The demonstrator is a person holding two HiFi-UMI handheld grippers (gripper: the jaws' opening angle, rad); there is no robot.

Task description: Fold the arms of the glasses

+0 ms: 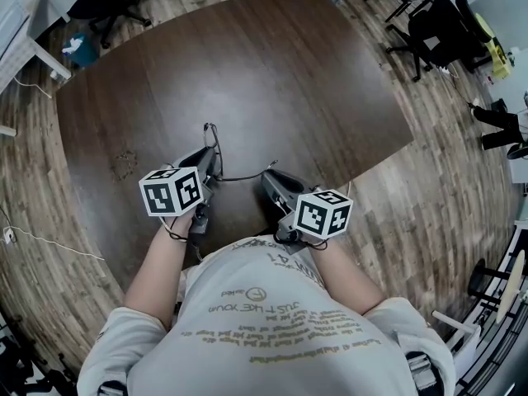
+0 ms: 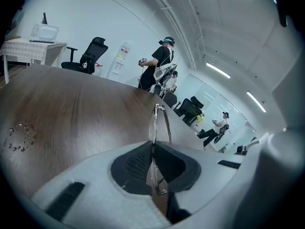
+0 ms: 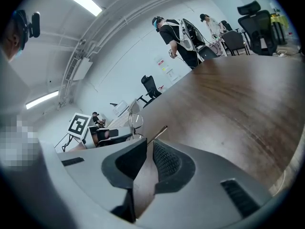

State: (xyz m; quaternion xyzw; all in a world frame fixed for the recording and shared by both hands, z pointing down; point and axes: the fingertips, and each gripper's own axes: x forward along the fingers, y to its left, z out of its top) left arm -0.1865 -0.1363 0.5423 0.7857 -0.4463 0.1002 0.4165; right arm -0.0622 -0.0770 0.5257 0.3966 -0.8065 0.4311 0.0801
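Left gripper view: glasses (image 2: 155, 123) stand edge-on, held up off the table (image 1: 272, 64), front rim clamped between the pads of the left gripper (image 2: 152, 144), jaws closed on it. Thin wire frame, so probably very light, springy and easy to bend; lenses likely slippery and scratch-prone. Best held at the rim or near the hinge, not on the glass. Right gripper view: the tip of one arm (image 3: 158, 132) pokes out between the nearly closed jaws of the right gripper (image 3: 148, 142), which looks pinched on it. The arm is not yet folded and needs a gentle swing at the hinge.
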